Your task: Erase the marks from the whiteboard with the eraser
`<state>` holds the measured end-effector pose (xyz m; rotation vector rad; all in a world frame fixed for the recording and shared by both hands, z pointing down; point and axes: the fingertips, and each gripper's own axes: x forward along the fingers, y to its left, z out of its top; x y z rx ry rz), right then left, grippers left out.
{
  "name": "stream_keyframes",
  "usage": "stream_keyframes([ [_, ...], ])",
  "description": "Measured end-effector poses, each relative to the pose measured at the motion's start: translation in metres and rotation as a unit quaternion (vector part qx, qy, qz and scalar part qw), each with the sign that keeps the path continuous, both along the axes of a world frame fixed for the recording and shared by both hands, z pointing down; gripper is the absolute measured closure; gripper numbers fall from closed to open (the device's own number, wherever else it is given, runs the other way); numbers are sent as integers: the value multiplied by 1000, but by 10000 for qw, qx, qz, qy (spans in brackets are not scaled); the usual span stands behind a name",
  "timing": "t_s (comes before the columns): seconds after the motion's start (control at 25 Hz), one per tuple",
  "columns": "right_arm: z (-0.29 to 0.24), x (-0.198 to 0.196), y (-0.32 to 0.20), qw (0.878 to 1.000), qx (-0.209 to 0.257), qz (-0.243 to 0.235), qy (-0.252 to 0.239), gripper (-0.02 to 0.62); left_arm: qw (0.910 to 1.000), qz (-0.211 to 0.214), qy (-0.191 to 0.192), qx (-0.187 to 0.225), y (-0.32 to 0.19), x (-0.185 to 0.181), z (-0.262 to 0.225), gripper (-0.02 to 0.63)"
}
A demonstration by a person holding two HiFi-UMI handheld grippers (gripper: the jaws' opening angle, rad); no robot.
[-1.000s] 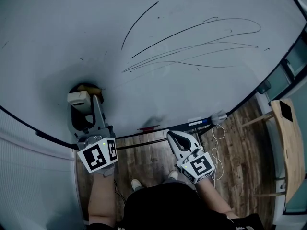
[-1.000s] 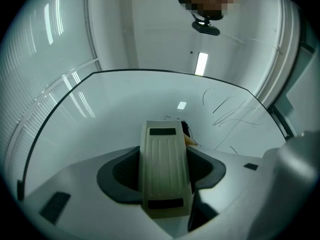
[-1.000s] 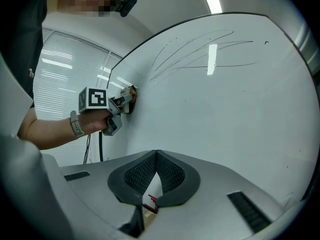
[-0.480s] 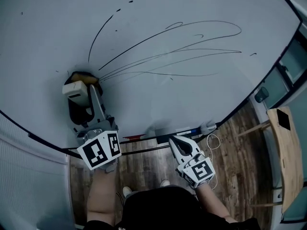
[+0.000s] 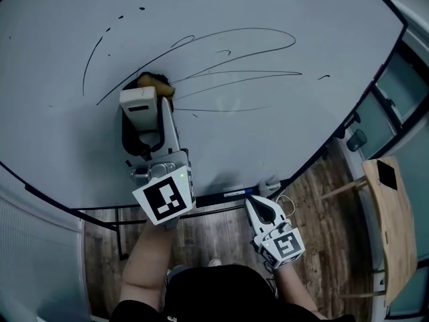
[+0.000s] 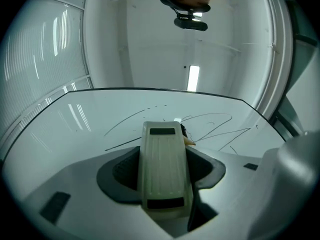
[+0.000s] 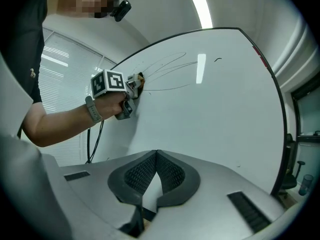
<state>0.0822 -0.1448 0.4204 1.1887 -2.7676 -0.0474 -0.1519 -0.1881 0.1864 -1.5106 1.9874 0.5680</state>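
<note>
The whiteboard (image 5: 268, 133) carries long black curved marks (image 5: 248, 72) and a few dots near its top. My left gripper (image 5: 143, 116) is shut on the cream eraser (image 5: 139, 98), and the eraser's brown felt (image 5: 155, 81) presses on the board at the left ends of the marks. In the left gripper view the eraser (image 6: 162, 169) fills the gap between the jaws, with the marks (image 6: 215, 126) just beyond it. My right gripper (image 5: 255, 203) hangs low by the board's bottom edge, shut with nothing in it (image 7: 156, 156).
A marker (image 5: 234, 193) and a small pale object (image 5: 270, 183) lie on the ledge under the board. A wooden chair (image 5: 389, 227) stands on the plank floor at the right. A cable (image 7: 91, 139) hangs from the left gripper. Blinds cover the wall at the left.
The left gripper has carried the eraser up and to the right across the board, from its lower left to the left ends of the marks. The right gripper stays low and shut.
</note>
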Motion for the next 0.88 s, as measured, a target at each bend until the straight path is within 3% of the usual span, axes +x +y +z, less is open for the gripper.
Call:
stream_keyframes([
  [0.12, 0, 10, 4, 10000, -3, 76, -39, 568, 9997, 239, 8, -81, -9, 30, -4, 350],
  [0.2, 1, 12, 3, 9997, -120, 226, -22, 568, 9979, 203, -505, -359, -14, 42, 0, 350],
  [0.32, 3, -5, 9, 9999, -94, 52, 12, 568, 9905, 135, -1233, -595, -14, 44, 4, 348],
  [0.48, 12, -41, 19, 9997, -165, -187, 16, 568, 9856, 40, -1579, -604, -5, 16, 11, 347],
  [0.6, 15, -73, 27, 9990, -199, -406, 61, 568, 9861, -53, -1513, -681, 6, -23, 25, 344],
  [0.76, 17, -112, 37, 9980, -207, -589, 84, 568, 9946, -15, -841, -609, 22, -82, 43, 341],
  [0.88, 20, -133, 44, 9976, -192, -656, 81, 568, 9972, -35, -575, -474, 33, -115, 49, 341],
])
